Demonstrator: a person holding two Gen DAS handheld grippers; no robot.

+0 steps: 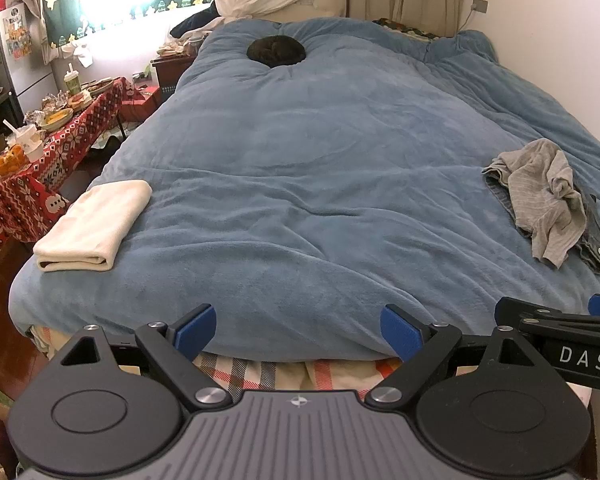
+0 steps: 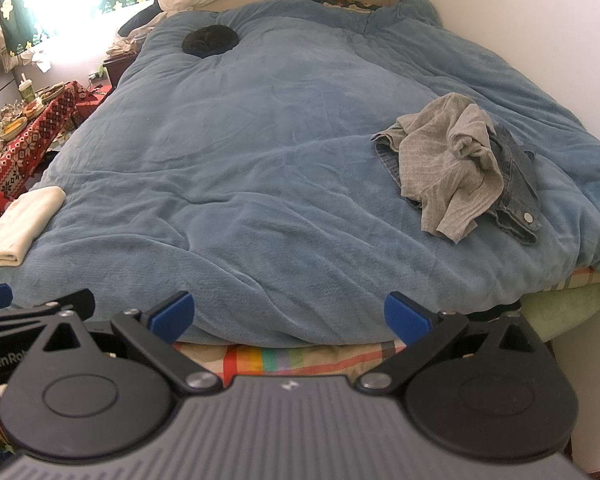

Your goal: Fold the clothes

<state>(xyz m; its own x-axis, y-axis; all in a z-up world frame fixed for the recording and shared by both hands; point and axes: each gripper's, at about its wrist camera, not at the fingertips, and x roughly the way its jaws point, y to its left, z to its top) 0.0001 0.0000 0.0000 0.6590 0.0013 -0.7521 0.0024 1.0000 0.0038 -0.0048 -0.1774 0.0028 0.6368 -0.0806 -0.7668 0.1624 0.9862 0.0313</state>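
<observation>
Grey top (image 2: 448, 168) lies crumpled over denim (image 2: 516, 184) at right of frame on the bed (image 2: 260, 140); a cream piece (image 1: 94, 226) sits folded at left. Both tools, left (image 1: 298, 330) and right (image 2: 288, 318), hang released, empty, short of the bed. Judged between garments: next, reach right and grasp the grey top.

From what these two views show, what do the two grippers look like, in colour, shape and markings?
Both look alike. The left gripper and the right gripper each have a grey ribbed body, two round black discs, black linkage arms with silver bolts, and blue pads on the fingers. The right gripper's side shows white letters "DAS" in the left view; the left gripper's side shows "GenRo", cut off. No cables or sleeves are visible.
</observation>
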